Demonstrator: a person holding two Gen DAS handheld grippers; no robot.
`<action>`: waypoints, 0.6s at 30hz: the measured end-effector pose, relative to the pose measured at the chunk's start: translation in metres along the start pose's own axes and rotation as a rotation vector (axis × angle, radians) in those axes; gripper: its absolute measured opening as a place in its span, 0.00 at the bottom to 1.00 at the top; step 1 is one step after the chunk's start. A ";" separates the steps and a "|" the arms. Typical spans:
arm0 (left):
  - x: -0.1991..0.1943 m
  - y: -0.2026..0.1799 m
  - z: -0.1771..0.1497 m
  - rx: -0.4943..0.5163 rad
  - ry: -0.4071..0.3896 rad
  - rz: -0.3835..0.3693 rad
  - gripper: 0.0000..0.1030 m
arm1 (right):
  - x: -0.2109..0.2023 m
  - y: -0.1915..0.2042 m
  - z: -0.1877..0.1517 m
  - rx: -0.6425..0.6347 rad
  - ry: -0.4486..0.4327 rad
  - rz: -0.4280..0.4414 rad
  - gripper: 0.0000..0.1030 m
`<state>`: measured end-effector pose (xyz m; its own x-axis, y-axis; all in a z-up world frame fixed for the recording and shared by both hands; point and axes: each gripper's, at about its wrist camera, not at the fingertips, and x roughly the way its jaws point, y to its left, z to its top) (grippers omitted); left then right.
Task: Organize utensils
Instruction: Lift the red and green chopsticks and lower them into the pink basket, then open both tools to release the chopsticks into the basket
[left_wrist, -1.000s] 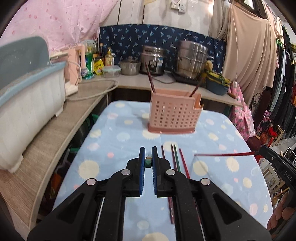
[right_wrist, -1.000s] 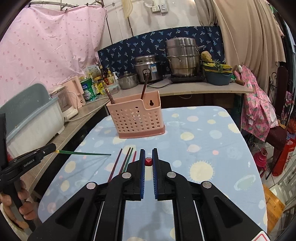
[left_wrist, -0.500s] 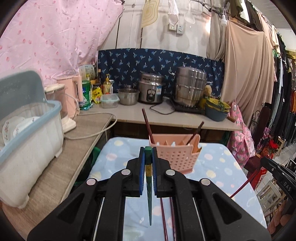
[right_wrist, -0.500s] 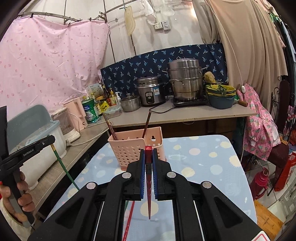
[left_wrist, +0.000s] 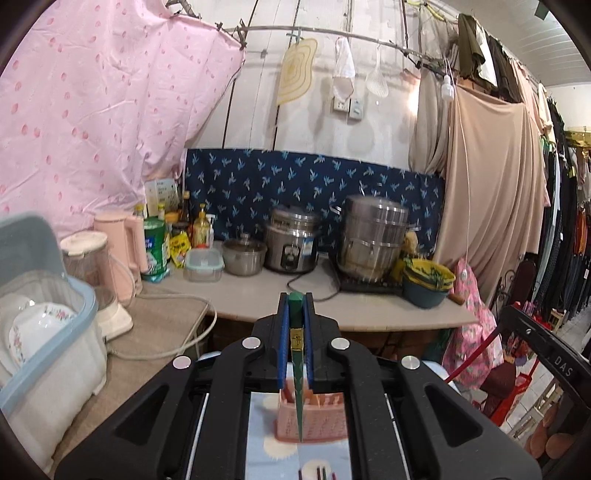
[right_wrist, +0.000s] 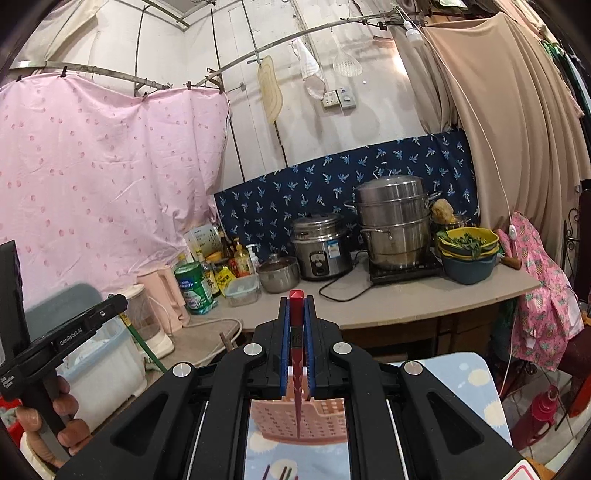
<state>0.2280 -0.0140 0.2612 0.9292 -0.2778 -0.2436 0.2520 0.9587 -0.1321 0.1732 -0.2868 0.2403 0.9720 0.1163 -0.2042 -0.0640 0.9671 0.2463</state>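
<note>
Now, operator, your readings:
Left gripper: your blue pads are clamped on a green chopstick, thick end up between the fingertips, tip hanging down over the pink utensil basket.
Right gripper: your pads are pinched on a red chopstick, blunt end on top, point dangling in front of the same basket's perforated wall.
Basket: stands on the dotted blue tablecloth, below both grippers.
Loose chopsticks: a few ends lie on the cloth nearer you than the basket.
Counter: beyond the table, holding a rice cooker and a steel steamer pot.
</note>
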 end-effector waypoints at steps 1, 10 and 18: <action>0.005 -0.001 0.007 -0.001 -0.011 0.001 0.07 | 0.008 0.000 0.007 0.002 -0.009 0.008 0.07; 0.070 -0.012 0.019 0.039 -0.025 0.010 0.07 | 0.083 0.005 0.019 -0.022 0.028 0.013 0.07; 0.120 -0.008 -0.022 0.050 0.064 0.009 0.07 | 0.133 -0.001 -0.023 -0.040 0.129 0.001 0.07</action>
<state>0.3315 -0.0567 0.2123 0.9128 -0.2706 -0.3058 0.2579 0.9627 -0.0820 0.2970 -0.2670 0.1915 0.9350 0.1427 -0.3246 -0.0763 0.9750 0.2087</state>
